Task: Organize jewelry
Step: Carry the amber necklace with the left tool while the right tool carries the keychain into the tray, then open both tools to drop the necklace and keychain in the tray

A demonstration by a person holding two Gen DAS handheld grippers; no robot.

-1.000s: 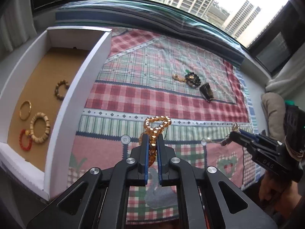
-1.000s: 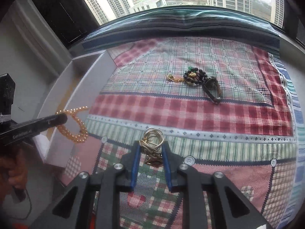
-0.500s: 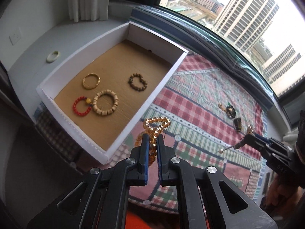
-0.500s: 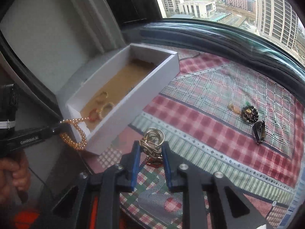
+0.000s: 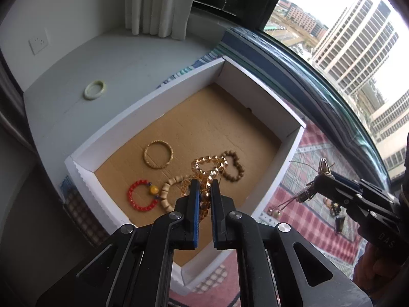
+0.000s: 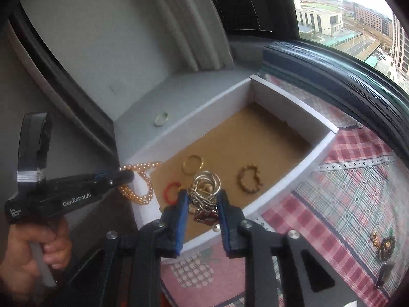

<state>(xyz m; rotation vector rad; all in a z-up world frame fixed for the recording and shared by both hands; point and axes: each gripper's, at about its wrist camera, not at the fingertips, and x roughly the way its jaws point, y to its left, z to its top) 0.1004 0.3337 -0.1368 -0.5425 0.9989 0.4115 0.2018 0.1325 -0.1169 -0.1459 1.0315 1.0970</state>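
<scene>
Both grippers have swung off the plaid cloth [image 6: 358, 192] and over the white box [image 5: 288, 168] since a second ago; half a second back the box sat farther off in both views.

My left gripper [image 5: 203, 192] is pinching a gold bead chain [image 5: 208, 167], its jaws nearly together on the strand. From the left wrist view the chain's loop hangs above the box's brown floor, in front of the things lying there: a gold bangle [image 5: 158, 154] at 11 o'clock from the tips, a red bead bracelet [image 5: 141, 195] at 9, a tan bead bracelet [image 5: 170, 192] just beside the red one, and a dark bead bracelet [image 5: 234, 167] at 2. From the right wrist view, though, the same chain [image 6: 139, 184] hangs at the box's near-left corner, so I cannot tell whether it is over the floor or over the rim.

My right gripper [image 6: 202, 202] is pinching a bundle of silver loops [image 6: 204, 189] with a dark red piece [image 6: 205, 216] dangling below, over the box's near part.

Outside the box, a pale green ring [image 5: 95, 90] lies on the grey ledge [image 5: 122, 58] at 10 o'clock. More jewelry [image 6: 383, 245] lies well apart on the cloth at 4 o'clock in the right view.
</scene>
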